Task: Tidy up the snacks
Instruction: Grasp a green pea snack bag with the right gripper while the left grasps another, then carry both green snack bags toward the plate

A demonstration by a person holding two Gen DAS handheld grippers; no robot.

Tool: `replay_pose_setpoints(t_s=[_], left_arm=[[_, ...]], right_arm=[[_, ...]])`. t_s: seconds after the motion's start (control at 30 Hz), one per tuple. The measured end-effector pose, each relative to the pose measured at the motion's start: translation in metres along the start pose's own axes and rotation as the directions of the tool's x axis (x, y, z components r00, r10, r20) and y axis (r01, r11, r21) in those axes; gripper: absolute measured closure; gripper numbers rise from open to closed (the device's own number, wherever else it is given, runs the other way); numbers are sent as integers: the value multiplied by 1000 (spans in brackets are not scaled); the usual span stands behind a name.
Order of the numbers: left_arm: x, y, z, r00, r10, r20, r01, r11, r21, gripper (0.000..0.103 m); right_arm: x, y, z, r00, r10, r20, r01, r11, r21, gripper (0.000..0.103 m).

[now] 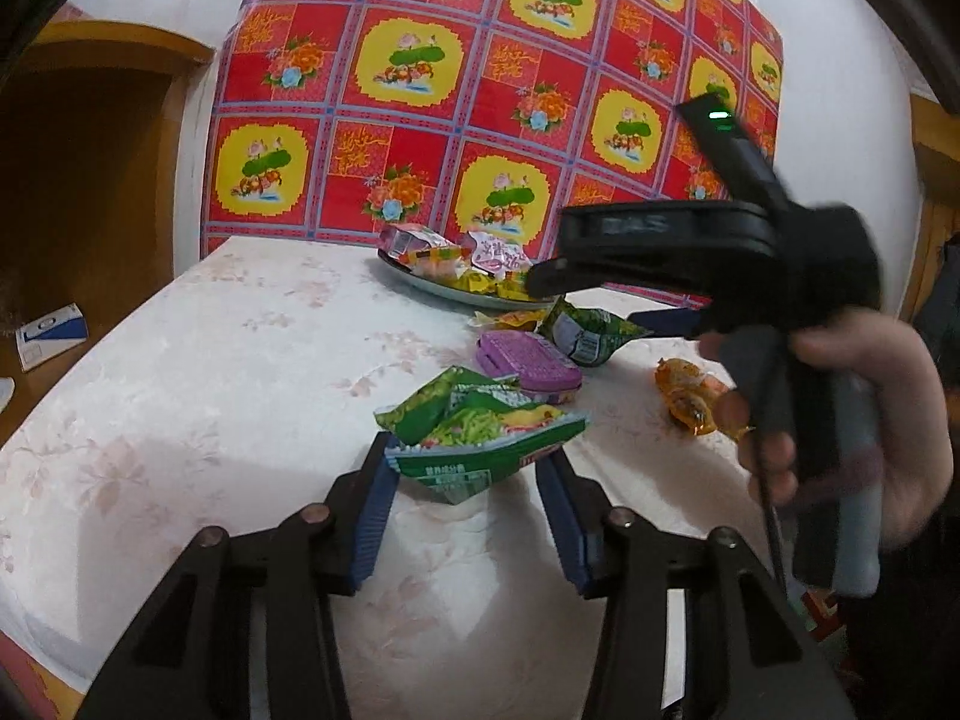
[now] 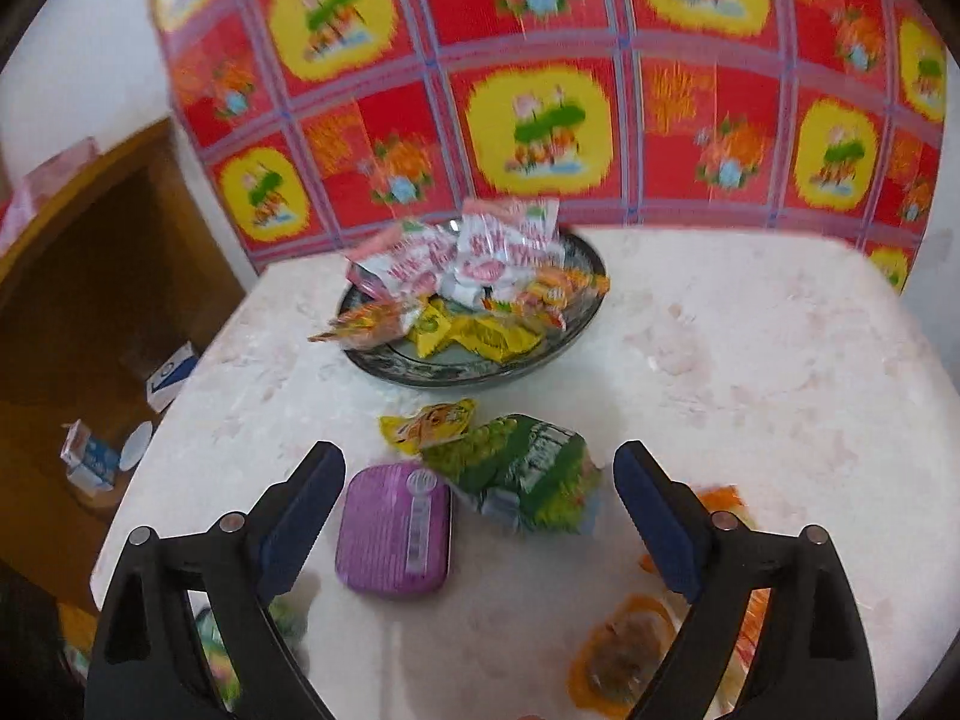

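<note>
My left gripper (image 1: 471, 468) is open, its blue pads either side of a green snack packet (image 1: 480, 438) lying on the white table. Behind it lie a purple tin (image 1: 528, 360), another green packet (image 1: 585, 333) and an orange packet (image 1: 690, 399). My right gripper (image 2: 480, 498) is open and empty above the purple tin (image 2: 393, 531) and the green packet (image 2: 528, 471); it also shows, hand-held, in the left wrist view (image 1: 708, 267). A dark plate (image 2: 474, 369) at the back holds several snack packets; it also shows in the left wrist view (image 1: 456, 294).
A small yellow packet (image 2: 435, 423) lies in front of the plate. Orange packets (image 2: 627, 654) lie under my right finger. A red and yellow patterned cloth (image 1: 480, 90) hangs behind the table. A wooden cabinet (image 1: 90, 180) with small boxes stands at the left.
</note>
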State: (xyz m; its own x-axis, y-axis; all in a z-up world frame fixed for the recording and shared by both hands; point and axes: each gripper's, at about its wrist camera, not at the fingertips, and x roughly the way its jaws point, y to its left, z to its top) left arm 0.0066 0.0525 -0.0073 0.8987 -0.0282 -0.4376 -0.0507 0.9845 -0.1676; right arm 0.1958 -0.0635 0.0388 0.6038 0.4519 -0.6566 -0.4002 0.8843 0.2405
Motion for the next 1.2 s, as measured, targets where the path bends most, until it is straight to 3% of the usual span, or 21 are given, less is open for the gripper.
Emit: replay_pose_setpoints(t_s=[0.03, 0.07, 0.13, 0.37, 0.53, 0.63, 0.8, 1.0, 1.2], left_arm=[[0, -1, -1, 1000, 3, 3, -3, 1000, 8, 54], [0, -2, -2, 1000, 6, 7, -6, 1000, 17, 54], [-1, -1, -2, 1000, 1, 12, -1, 1000, 15, 54], [-10, 11, 0, 991, -126, 42, 129, 989, -78, 42], [-17, 5, 3, 988, -132, 79, 138, 988, -73, 41], [-10, 2, 3, 994, -97, 48, 100, 992, -75, 42], [-3, -3, 0, 998, -58, 14, 59, 995, -78, 51], [-5, -17, 1, 1000, -8, 9, 8, 1000, -1, 66], [-3, -28, -1, 1000, -9, 10, 8, 998, 56, 69]], right_arm=[[6, -3, 2, 1000, -1, -24, 2, 1000, 18, 14], [10, -6, 3, 999, -11, -40, 12, 999, 34, 29], [14, -14, 5, 998, -33, -53, 37, 997, 67, 47], [4, -11, -1, 1000, 19, -7, -19, 999, -29, 56], [-41, -14, -15, 990, 110, 87, -104, 992, -70, 56], [-71, -14, -33, 979, 141, 147, -121, 983, -134, 56], [-88, -4, -76, 966, 200, 162, -153, 953, -262, 55], [-77, 12, -117, 978, 103, 181, -14, 899, -439, 55], [-71, 5, -122, 981, 74, 179, 11, 901, -434, 52]])
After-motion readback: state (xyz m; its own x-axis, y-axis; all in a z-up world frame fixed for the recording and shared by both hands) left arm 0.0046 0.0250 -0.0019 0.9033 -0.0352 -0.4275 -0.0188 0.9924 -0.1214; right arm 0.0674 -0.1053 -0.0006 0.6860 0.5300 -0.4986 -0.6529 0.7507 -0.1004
